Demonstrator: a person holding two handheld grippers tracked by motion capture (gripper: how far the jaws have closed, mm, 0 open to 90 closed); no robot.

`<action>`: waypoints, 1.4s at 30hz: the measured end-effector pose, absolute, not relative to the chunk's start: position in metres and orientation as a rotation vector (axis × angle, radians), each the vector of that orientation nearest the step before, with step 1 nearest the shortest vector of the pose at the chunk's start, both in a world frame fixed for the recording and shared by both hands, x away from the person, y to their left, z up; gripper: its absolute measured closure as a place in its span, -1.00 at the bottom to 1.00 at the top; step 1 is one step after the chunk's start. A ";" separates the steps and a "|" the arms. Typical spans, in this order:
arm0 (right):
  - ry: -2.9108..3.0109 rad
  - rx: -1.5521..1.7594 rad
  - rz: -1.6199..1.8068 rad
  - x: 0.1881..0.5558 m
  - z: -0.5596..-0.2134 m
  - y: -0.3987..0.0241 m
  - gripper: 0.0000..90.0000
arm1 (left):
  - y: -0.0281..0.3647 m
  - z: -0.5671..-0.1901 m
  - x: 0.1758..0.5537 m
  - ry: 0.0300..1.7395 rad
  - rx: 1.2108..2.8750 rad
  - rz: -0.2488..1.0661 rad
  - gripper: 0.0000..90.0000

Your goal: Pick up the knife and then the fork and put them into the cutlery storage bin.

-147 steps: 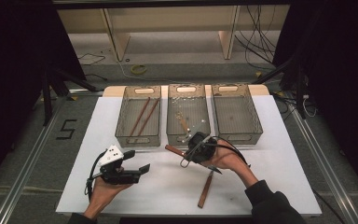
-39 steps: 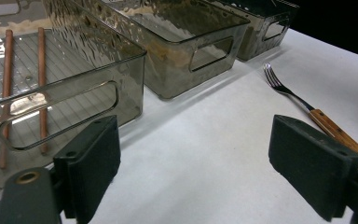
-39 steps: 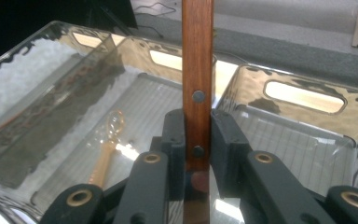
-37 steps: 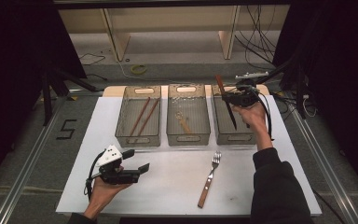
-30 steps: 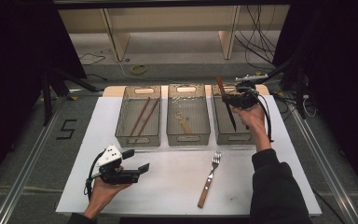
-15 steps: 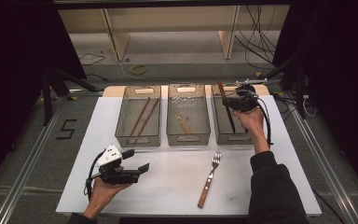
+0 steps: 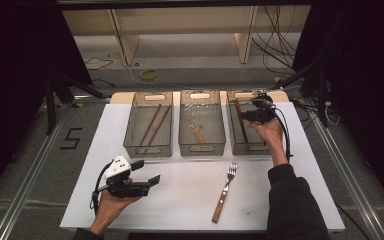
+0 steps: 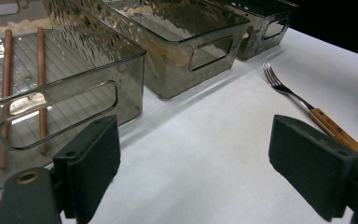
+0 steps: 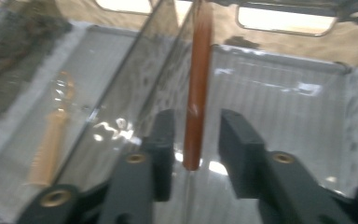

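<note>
Our right gripper's [image 9: 191,135] jaws have just spread off the knife [image 9: 198,84], its blade cut off; left gripper [image 8: 193,163] gapes empty.

The right arm wears a long black sleeve, while the left forearm is bare. The left gripper [image 7: 147,172] is black with a pale grey three-cornered plate on top, blocky dark jaw pads, brass-coloured rivets and a black trailing cable. The right gripper [image 7: 243,116] is black too, with its own black cable.
</note>
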State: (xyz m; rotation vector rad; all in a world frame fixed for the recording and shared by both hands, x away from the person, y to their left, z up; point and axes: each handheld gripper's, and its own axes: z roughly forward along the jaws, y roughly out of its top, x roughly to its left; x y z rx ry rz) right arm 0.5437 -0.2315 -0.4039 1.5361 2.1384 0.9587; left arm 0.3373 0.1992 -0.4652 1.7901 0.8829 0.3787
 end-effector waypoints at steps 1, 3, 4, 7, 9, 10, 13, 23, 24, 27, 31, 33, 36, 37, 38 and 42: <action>2.140 1.532 0.952 0.543 -0.403 -0.231 0.32 | 0.199 -0.465 0.337 0.884 1.790 0.377 -0.64; 2.137 1.517 0.966 0.541 -0.401 -0.231 0.23 | 0.199 -0.465 0.337 0.882 1.790 0.380 -0.64; 2.138 1.501 0.977 0.540 -0.399 -0.231 0.20 | 0.200 -0.465 0.337 0.884 1.790 0.380 -0.64; 2.160 1.446 1.021 0.532 -0.391 -0.227 0.10 | 0.199 -0.465 0.337 0.883 1.790 0.379 -0.64; 2.201 1.389 1.050 0.524 -0.386 -0.223 0.05 | 0.199 -0.465 0.337 0.882 1.791 0.380 -0.64; 2.222 1.369 1.059 0.518 -0.384 -0.220 0.04 | 0.199 -0.465 0.337 0.882 1.791 0.380 -0.64; 2.278 1.276 1.076 0.499 -0.383 -0.211 -0.02 | 0.199 -0.466 0.337 0.886 1.791 0.381 -0.64; 2.419 1.142 1.175 0.438 -0.397 -0.193 -0.08 | 0.200 -0.466 0.337 0.889 1.790 0.381 -0.64; 2.430 1.131 1.175 0.433 -0.400 -0.191 -0.08 | 0.200 -0.466 0.337 0.889 1.790 0.382 -0.64; 2.473 1.115 1.184 0.421 -0.413 -0.187 -0.08 | 0.199 -0.465 0.337 0.891 1.787 0.381 -0.64; 2.529 1.092 1.164 0.406 -0.428 -0.182 -0.07 | 0.200 -0.465 0.337 0.891 1.787 0.381 -0.64; 2.558 1.074 1.148 0.399 -0.434 -0.179 -0.04 | 0.200 -0.465 0.337 0.890 1.787 0.382 -0.65; 2.585 1.050 1.150 0.389 -0.439 -0.177 0.10 | 0.200 -0.465 0.336 0.887 1.786 0.384 -0.64; 2.592 1.041 1.153 0.385 -0.440 -0.175 0.17 | 0.200 -0.465 0.336 0.887 1.786 0.384 -0.64; 2.599 1.028 1.157 0.382 -0.441 -0.174 0.23 | 0.200 -0.465 0.336 0.889 1.785 0.382 -0.64; 2.628 0.999 1.163 0.369 -0.446 -0.169 0.48 | 0.200 -0.465 0.336 0.888 1.789 0.383 -0.64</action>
